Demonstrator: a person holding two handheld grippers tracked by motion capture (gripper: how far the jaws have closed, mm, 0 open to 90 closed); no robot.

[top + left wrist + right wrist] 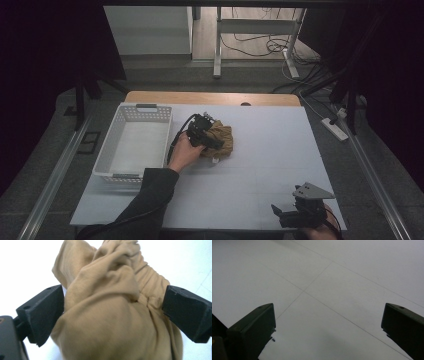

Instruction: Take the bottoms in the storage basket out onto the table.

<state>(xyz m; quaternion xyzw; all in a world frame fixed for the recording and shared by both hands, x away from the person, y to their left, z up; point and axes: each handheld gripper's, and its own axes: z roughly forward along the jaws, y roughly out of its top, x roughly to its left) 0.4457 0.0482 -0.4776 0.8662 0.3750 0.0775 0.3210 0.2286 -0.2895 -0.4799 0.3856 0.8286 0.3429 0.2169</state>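
Observation:
A crumpled tan cloth (pixel 223 139) lies on the white table cover (pixel 260 160), right of the basket. My left gripper (pixel 216 142) reaches into it from the left, held by a hand in a dark sleeve. In the left gripper view the cloth (pixel 112 315) bulges between the two jaws, which stand wide apart on either side of it, so the left gripper (pixel 112 307) is open around the cloth. My right gripper (pixel 283 216) rests near the table's front right edge. It is open (pixel 328 322) over bare table, with nothing between its fingers.
A white perforated basket (pixel 112 150) stands at the left of the table, with nothing visible inside it. A wooden strip (pixel 210 97) runs along the table's far edge. Cables and a power strip (pixel 334 128) lie on the floor at the right.

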